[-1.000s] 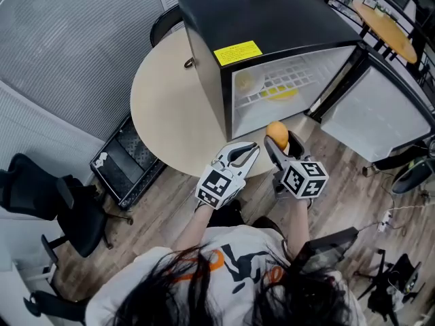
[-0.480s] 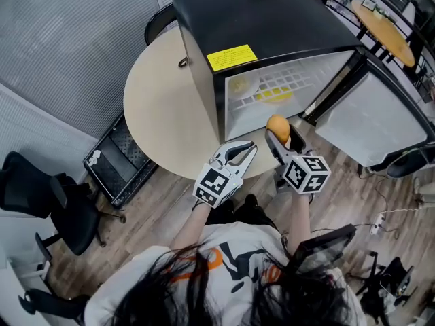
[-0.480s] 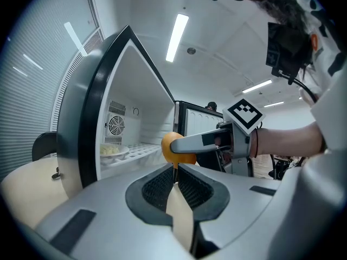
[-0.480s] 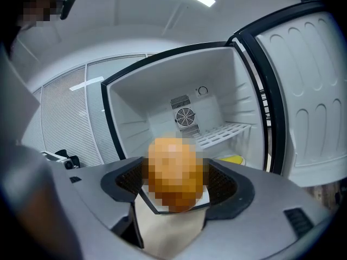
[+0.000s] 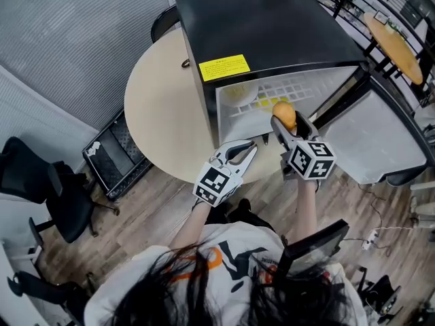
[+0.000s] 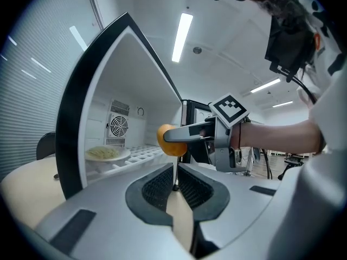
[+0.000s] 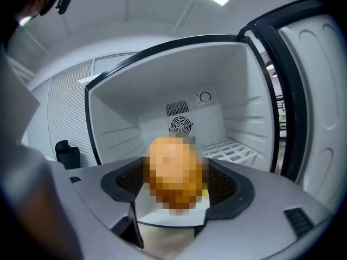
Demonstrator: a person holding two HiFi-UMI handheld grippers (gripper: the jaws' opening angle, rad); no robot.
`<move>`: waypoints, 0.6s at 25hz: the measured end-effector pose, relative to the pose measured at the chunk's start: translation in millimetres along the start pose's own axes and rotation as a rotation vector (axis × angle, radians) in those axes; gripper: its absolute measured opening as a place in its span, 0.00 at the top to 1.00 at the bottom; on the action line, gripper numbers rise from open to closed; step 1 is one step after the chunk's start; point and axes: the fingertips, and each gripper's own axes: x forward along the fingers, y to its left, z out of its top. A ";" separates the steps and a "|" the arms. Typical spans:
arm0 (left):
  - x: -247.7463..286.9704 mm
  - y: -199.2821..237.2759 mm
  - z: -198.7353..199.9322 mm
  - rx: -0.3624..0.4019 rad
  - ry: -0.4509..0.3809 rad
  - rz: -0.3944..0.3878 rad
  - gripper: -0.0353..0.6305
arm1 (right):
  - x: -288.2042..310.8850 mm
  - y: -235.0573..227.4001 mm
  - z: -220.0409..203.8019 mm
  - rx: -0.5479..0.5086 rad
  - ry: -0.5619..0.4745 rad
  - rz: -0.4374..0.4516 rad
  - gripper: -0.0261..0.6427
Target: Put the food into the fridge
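Note:
A black mini fridge [image 5: 265, 26] stands on a round beige table [image 5: 163, 107], its door [image 5: 380, 138] swung open to the right. My right gripper [image 5: 281, 119] is shut on a round orange-yellow food item [image 5: 284, 113], held at the fridge opening just above the white wire shelf [image 7: 230, 150]. The same food item [image 7: 174, 176] fills the space between the jaws in the right gripper view. My left gripper [image 5: 246, 150] hovers at the table's front edge, left of the right one, jaws together and empty. A plate of pale food [image 6: 107, 154] sits on the shelf inside.
Something yellow [image 5: 266, 101] shows through the wire shelf. A black office chair [image 5: 41, 195] and a black crate [image 5: 112, 155] stand on the floor at left. Another round wooden table [image 5: 397, 46] is at the far right. A small metal object [image 5: 185, 64] lies on the tabletop beside the fridge.
My right gripper has carried the orange-yellow food forward, from in front of the fridge to its opening above the shelf. The left gripper has stayed almost in place.

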 end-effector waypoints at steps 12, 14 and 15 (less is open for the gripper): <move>26.6 13.1 6.7 0.009 0.008 0.095 0.90 | 63.8 -38.3 21.9 -0.244 0.095 0.040 0.46; 29.0 15.0 7.2 0.012 0.011 0.109 0.90 | 74.7 -44.3 22.3 -0.276 0.112 0.045 0.46; 30.0 16.1 7.4 0.012 0.011 0.117 0.90 | 80.2 -47.3 22.7 -0.290 0.120 0.047 0.46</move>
